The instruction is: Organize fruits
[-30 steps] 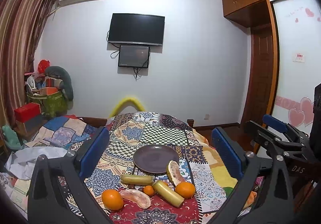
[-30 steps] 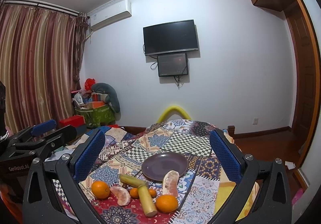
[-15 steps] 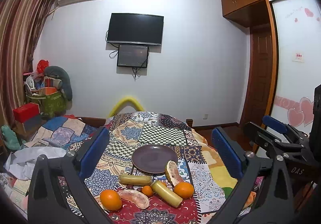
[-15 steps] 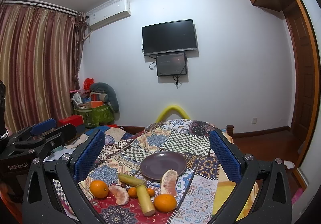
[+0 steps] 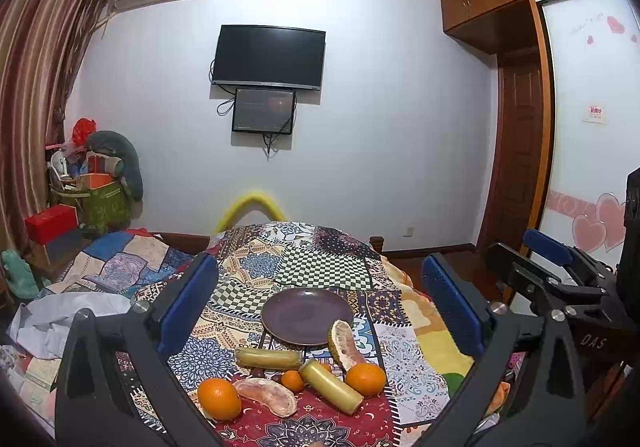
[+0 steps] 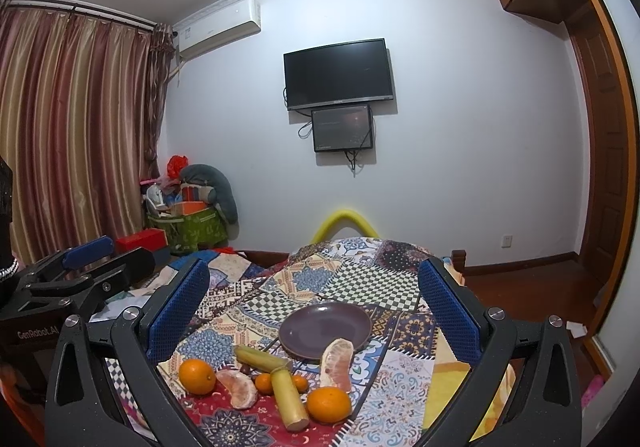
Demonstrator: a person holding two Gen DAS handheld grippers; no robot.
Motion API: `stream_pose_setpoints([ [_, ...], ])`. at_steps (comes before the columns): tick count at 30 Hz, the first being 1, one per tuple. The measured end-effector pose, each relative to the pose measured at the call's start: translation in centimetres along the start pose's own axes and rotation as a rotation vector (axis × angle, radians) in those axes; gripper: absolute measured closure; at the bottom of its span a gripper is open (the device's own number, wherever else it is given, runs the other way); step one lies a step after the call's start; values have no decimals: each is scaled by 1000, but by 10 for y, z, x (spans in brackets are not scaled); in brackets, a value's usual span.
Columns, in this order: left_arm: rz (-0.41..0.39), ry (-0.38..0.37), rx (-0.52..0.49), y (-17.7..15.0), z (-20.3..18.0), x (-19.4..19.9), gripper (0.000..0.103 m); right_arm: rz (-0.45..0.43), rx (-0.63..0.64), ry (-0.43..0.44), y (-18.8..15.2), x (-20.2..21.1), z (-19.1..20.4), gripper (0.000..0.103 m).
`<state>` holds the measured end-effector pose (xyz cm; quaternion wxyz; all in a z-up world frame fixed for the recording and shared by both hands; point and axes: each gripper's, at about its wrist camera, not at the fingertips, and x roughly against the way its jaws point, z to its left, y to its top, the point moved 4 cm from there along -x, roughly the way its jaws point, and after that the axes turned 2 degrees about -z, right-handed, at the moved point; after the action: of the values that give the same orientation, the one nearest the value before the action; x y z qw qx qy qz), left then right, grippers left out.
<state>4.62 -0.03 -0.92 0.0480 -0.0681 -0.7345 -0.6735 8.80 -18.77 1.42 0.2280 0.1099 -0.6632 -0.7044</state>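
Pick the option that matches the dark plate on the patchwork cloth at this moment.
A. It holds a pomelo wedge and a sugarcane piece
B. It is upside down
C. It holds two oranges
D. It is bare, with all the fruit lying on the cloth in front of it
D: the plate sits upright and bare, while the oranges, pomelo wedges and sugarcane pieces lie on the cloth in front of it.

the left gripper (image 5: 320, 303) and right gripper (image 6: 314, 301) both lose their bodies past the bottom edge. a second small tangerine (image 5: 326, 367) hides behind the nearer sugarcane piece (image 5: 331, 386) — only a sliver shows. a dark small thing (image 6: 245, 369) by the farther sugarcane piece (image 6: 262, 357) is too small to tell.
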Motion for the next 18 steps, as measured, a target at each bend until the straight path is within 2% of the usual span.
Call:
stream_pose_setpoints([
  [12, 18, 13, -7, -7, 0, -8, 0, 21, -3, 13, -6, -7, -1, 0],
  [18, 82, 35, 0, -23, 15, -22, 0, 64, 3, 3, -16, -16, -3, 0],
])
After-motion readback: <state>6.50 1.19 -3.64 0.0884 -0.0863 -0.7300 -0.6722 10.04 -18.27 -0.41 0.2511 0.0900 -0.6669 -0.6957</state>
